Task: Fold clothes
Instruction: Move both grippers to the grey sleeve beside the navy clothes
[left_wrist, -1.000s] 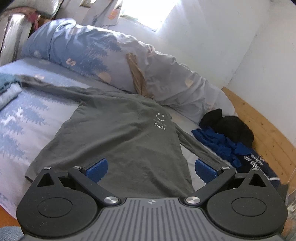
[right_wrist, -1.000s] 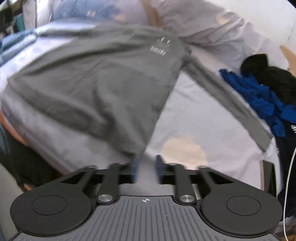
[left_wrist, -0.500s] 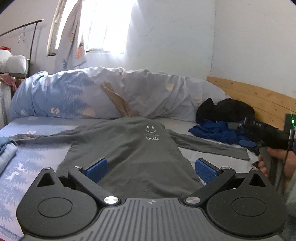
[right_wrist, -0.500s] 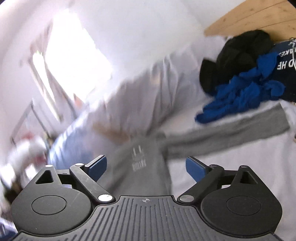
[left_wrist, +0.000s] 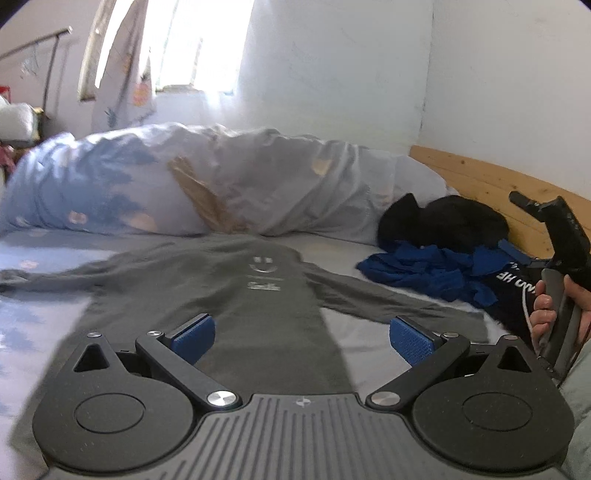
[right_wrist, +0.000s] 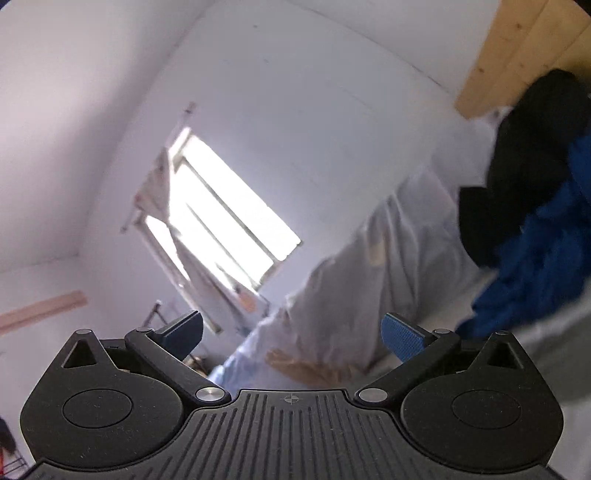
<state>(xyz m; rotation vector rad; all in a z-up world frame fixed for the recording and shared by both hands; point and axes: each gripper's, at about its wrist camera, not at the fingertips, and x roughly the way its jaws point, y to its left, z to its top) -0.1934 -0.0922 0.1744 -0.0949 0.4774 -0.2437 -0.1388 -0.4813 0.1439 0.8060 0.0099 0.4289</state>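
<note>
So the grey shirt (left_wrist: 236, 295) is the thing to go by here. It lies flat on the bed (left_wrist: 44, 317), face up with the little smiley print showing, both sleeves stretched out sideways and the hem end nearest the camera. My read is it's spread like that on purpose, since a long-sleeve shirt folds way easier once it's flattened with the arms out.

The left claw (left_wrist: 301, 338) hovers over the hem end of the shirt, blue pads wide apart with nothing between them, not touching the cloth as far as I can tell. It points along the shirt's length, so it looks parked rather than reaching for anything yet.

The right claw (right_wrist: 291, 332) is off past the shirt's right sleeve, tipped up toward the wall and window (right_wrist: 221, 225). Its jaws have just been opening and now stand fully apart, empty. In the left view you can see the hand (left_wrist: 550, 314) gripping its handle just beyond that sleeve's cuff. Looks like it let go after laying the shirt out, so no fold is started yet, I'd say.

Beyond the right sleeve sits a heap of blue clothes (left_wrist: 424, 269) with black clothes (left_wrist: 443, 221) behind it, probably waiting their turn. Past the shirt's collar a bunched duvet (left_wrist: 221, 184) runs along the wall, out of the way of the folding space.
</note>
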